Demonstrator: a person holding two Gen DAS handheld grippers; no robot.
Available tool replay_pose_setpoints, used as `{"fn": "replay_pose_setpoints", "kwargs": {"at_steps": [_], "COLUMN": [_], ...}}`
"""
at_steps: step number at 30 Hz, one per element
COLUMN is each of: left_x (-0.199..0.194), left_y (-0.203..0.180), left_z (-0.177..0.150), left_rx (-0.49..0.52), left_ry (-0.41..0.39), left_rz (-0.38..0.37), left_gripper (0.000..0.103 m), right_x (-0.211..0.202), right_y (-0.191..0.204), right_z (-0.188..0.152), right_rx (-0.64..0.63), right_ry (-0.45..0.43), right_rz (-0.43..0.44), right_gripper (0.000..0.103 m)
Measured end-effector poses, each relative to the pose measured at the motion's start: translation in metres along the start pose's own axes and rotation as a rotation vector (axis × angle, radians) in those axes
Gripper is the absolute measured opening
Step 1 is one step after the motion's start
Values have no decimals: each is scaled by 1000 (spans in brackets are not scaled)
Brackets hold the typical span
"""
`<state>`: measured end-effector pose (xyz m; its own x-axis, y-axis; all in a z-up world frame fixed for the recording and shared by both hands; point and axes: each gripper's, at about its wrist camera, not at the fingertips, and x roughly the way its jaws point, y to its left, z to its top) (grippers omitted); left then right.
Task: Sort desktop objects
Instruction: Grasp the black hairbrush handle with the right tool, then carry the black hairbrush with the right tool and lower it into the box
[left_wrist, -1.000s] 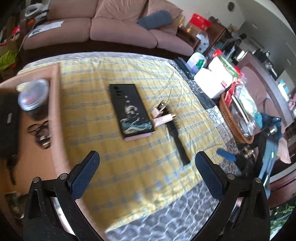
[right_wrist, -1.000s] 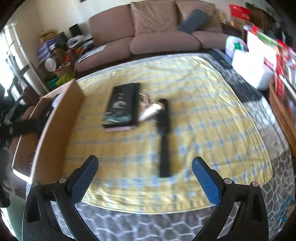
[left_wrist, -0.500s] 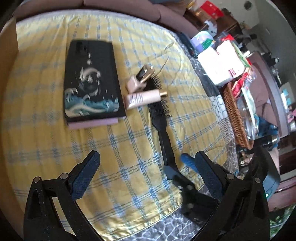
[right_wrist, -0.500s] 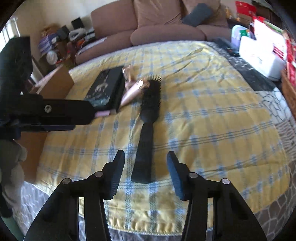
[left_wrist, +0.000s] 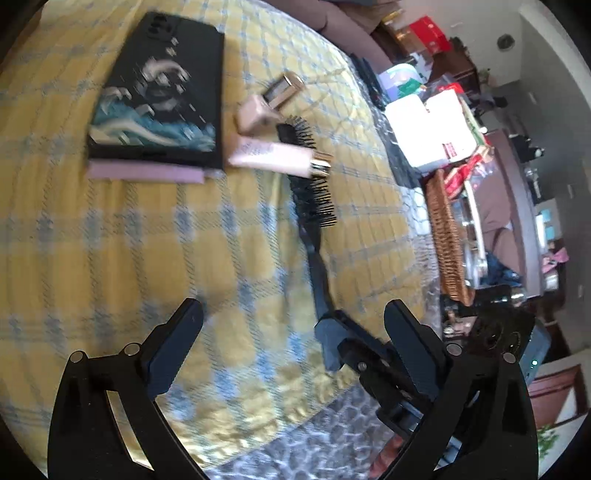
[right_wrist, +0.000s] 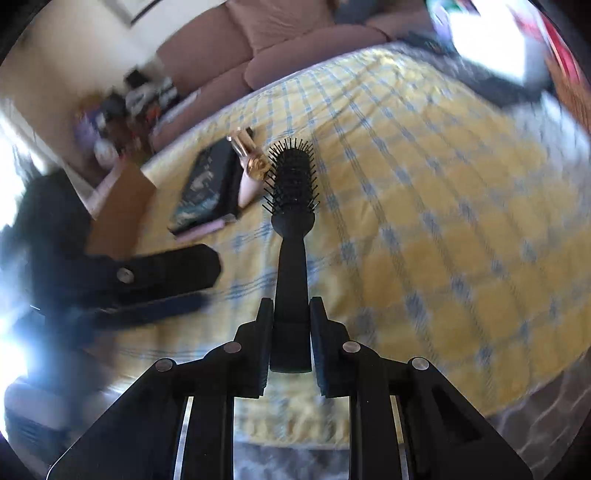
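From the left wrist view, your left gripper (left_wrist: 291, 332) hangs spread wide over the near part of the yellow checked cloth (left_wrist: 129, 240), with nothing between its fingers. Most of the sorting is still ahead of you, as far as this view shows: the black phone case (left_wrist: 159, 96) with the wave print lies at the far left on a pink slab, the pink tube (left_wrist: 275, 157) with the gold cap lies just right of it and across the head of the black hairbrush (left_wrist: 314, 206), and a small beige and gold item (left_wrist: 269, 105) sits just beyond the tube. None of these has left the cloth. At the near right your right gripper (left_wrist: 328, 345) sits on the end of the brush handle.

From the right wrist view, the right gripper (right_wrist: 290, 332) has just been closing, and its jaws now pinch the hairbrush (right_wrist: 291, 229) by the near end of its handle, with the bristled head pointing away from you. The brush appears not yet lifted, though blur makes that hard to confirm. To the left, the cardboard box (right_wrist: 118, 210) stands at the cloth's edge beyond your left gripper (right_wrist: 155, 273); it is probably where things go. So one item is gripped and none looks moved yet. You still have the brush to carry off, then the tube, the small item and the phone case.
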<state>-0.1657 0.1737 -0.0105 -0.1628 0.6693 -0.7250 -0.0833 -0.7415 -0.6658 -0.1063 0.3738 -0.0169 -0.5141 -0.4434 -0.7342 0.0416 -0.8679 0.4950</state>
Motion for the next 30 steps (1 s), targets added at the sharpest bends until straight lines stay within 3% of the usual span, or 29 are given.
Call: {"fn": "replay_pose_setpoints", "kwargs": {"at_steps": [1, 4, 8, 13, 21, 26, 30], "left_x": [3, 14, 22, 0, -84, -150, -199], "left_y": [-2, -8, -20, -42, -54, -29, 12], "left_z": [-2, -8, -18, -19, -21, -21, -14], "left_rx": [-8, -24, -2, 91, 152, 134, 84], "left_ry": [7, 52, 80, 71, -15, -100, -158], "left_rz": [-21, -80, -107, -107, -141, -150, -152], "left_gripper": [96, 68, 35, 30, 30, 30, 31], "right_x": [-4, -14, -22, -41, -78, -79, -62], "right_y": [-3, -3, 12, 40, 96, 156, 213], "right_z": [-3, -8, -12, -17, -23, -16, -12], "right_rx": [41, 115, 108, 25, -38, -128, -216], "right_ry": [-4, -13, -13, -55, -163, -150, -113], "right_rz": [39, 123, 155, 90, 138, 173, 188], "right_gripper": [19, 19, 19, 19, 18, 19, 19]}}
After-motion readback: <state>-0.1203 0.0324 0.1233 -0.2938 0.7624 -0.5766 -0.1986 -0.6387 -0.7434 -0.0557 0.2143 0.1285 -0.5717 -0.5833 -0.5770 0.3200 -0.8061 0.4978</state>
